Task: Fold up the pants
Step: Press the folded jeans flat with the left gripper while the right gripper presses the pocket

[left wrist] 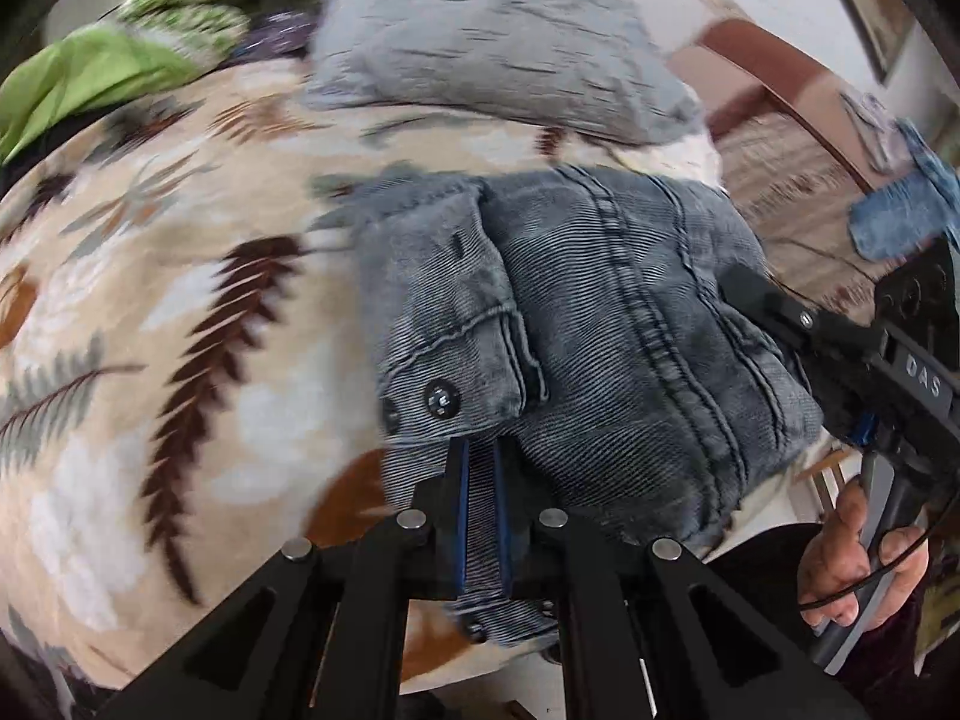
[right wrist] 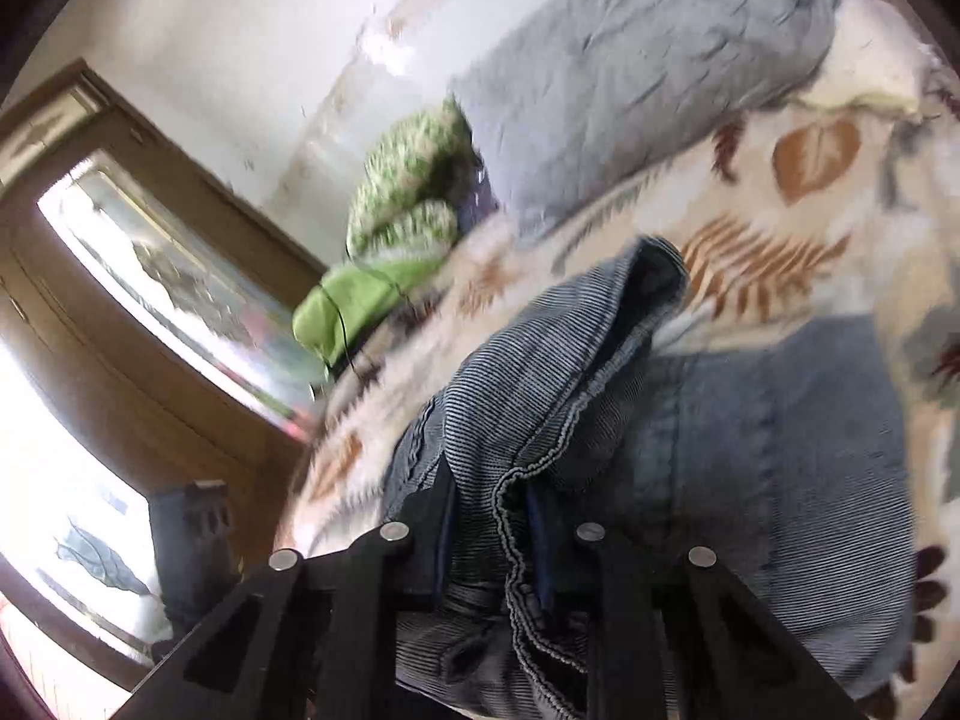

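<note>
Black linkage arms of the left gripper [left wrist: 480, 462] are filling the near foreground, its blue-padded fingers [left wrist: 461, 504] pinching a strip of ribbed grey denim. Beneath it all, the bed [left wrist: 150, 300] is spreading wide, its plush beige blanket printed with brown and grey fern leaves. A crinkled grey pillow [left wrist: 480, 48] is lying at the far end beside bunched green fabric [left wrist: 90, 72]. The pants [left wrist: 600, 324], faded corduroy-like grey jeans with heavy double seams and a riveted pocket, are hanging bunched between both tools over the blanket. The right gripper [right wrist: 492, 516] is clamping a frayed, wavy hem edge.
</note>
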A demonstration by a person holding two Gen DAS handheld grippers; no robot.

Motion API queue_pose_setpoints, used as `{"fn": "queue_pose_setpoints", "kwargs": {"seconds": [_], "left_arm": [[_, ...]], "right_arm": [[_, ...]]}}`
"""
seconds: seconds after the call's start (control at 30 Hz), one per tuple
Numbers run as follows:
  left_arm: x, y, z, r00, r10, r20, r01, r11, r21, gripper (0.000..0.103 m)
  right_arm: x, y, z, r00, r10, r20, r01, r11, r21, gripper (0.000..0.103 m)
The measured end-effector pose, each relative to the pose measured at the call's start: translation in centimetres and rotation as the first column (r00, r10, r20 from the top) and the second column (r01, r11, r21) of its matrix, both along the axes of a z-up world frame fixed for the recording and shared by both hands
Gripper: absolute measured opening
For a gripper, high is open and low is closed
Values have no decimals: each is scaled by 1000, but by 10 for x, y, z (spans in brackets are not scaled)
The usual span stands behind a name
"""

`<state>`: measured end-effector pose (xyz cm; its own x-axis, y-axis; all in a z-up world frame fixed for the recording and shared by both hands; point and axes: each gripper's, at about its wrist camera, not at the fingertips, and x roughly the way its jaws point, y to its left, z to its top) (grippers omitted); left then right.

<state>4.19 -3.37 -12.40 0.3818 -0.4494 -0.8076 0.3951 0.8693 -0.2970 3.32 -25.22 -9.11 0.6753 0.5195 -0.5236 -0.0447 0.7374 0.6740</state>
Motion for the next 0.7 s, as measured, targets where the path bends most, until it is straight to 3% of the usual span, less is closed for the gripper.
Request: {"fn": "queue_pose_setpoints", "kwargs": {"seconds": [0.1, 0.23, 0.3, 0.37, 0.47, 0.53, 0.63, 0.7], "left_arm": [[0, -35, -3, 998, -60, -5, 60, 998, 32, 7], [11, -65, -32, 993, -82, -83, 88, 994, 65, 8], [14, -65, -36, 993, -71, -91, 77, 995, 62, 8], [16, -59, -31, 992, -75, -104, 78, 997, 29, 8], [20, -43, -18, 991, -52, -120, 52, 999, -4, 12], [13, -36, -6, 996, -45, -80, 44, 999, -17, 26], [4, -39, 8, 997, -74, -19, 73, 997, -17, 39], [4, -43, 10, 996, -85, 17, 85, 996, 16, 40]], "right_arm": [[-12, -31, 4, 997, -73, -5, 73, 997, -30, 22], [-15, -75, -20, 960, -212, -180, 191, 973, -128, 22], [-12, -90, -43, 932, -201, -301, 184, 979, -83, 26], [-15, -100, -48, 918, -216, -333, 215, 976, -39, 28], [-22, -100, -26, 931, -267, -249, 243, 962, -123, 29], [-26, -95, -7, 940, -305, -150, 283, 947, -155, 29], [-23, -75, 16, 969, -247, -15, 242, 957, -161, 29], [-17, -64, 25, 981, -195, 17, 194, 965, -175, 29]]}}
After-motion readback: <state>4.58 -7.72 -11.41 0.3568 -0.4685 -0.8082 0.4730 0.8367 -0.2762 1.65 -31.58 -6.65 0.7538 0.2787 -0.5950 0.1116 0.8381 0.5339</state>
